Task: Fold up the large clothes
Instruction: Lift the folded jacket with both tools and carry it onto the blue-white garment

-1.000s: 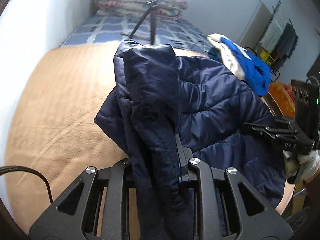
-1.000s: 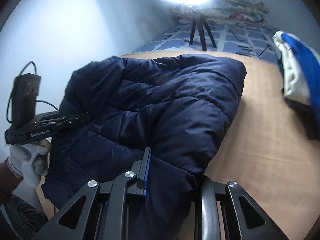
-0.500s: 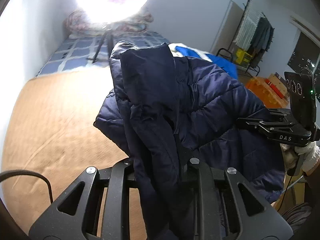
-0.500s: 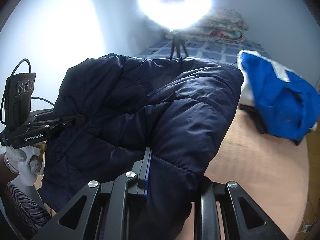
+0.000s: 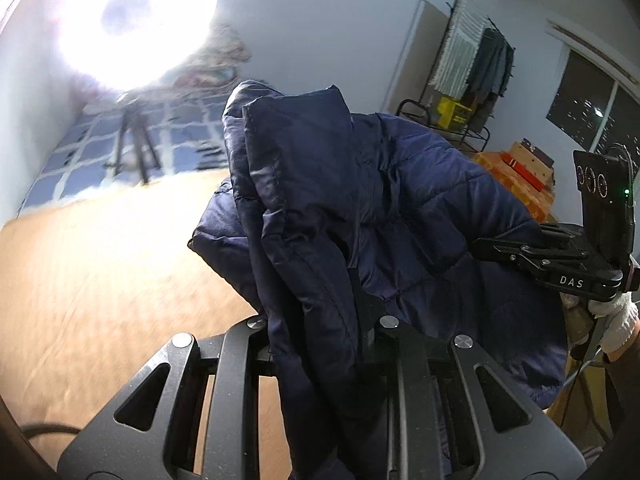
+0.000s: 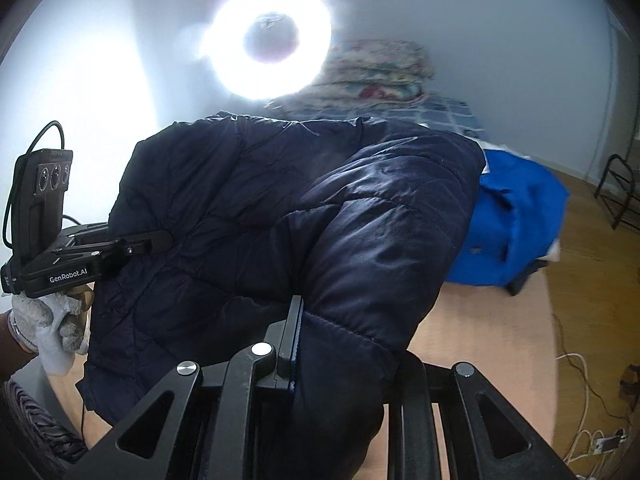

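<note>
Both grippers are clamped on a dark blue padded jacket [image 5: 400, 200], held up off the tan bed cover [image 5: 100, 280].

Left gripper [image 5: 320, 344]: jaws nearly closed, a thick fold of jacket edge pinched between them; fabric hangs down over the frame. In the right wrist view the same tool [image 6: 156, 240] enters from the left, tips buried in the jacket, gripped by a gloved hand [image 6: 52, 320].

Right gripper [image 6: 344, 344]: jaws narrow, a padded edge pressed between them (right finger mostly covered by fabric). In the left wrist view it [image 5: 484, 246] bites the jacket's far side.

Jacket spans between the two tools, bunched and sagging in the middle.

Bkgd: ring light [image 6: 272, 40] on a tripod [image 5: 134, 144], blue garment [image 6: 516, 216] on the bed at right, folded quilts [image 6: 380, 76] by the wall.
</note>
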`<move>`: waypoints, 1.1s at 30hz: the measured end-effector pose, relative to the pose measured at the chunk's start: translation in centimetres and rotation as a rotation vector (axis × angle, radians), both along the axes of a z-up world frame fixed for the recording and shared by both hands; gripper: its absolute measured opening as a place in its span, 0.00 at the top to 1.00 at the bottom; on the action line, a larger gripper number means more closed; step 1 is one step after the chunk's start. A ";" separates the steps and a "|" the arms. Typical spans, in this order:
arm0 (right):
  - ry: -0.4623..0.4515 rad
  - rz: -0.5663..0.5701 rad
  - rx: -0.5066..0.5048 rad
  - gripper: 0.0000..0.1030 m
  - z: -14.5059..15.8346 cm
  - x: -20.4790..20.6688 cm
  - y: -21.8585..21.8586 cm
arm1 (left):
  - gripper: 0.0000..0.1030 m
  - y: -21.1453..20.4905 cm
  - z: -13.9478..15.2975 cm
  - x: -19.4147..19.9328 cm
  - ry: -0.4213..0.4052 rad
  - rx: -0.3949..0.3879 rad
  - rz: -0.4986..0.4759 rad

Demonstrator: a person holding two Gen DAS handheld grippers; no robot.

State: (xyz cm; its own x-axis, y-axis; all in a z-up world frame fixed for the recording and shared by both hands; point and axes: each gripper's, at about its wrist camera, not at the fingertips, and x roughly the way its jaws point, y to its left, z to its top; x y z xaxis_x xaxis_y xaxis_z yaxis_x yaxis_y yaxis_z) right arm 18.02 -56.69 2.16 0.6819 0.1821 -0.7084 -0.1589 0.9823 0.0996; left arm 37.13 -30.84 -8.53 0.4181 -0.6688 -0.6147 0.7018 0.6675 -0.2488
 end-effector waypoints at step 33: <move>-0.124 -0.199 -0.115 0.83 6.6 21.1 -20.1 | 0.82 -24.2 3.9 20.3 -0.160 -0.109 0.008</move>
State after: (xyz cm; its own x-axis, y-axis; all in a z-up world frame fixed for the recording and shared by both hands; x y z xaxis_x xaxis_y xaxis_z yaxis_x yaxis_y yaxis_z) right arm 39.16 -76.83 8.75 0.7795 -0.0413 -0.6250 0.0348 0.9991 -0.0226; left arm 57.41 -55.05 -4.63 0.5104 -0.7237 -0.4645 0.7327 0.6488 -0.2057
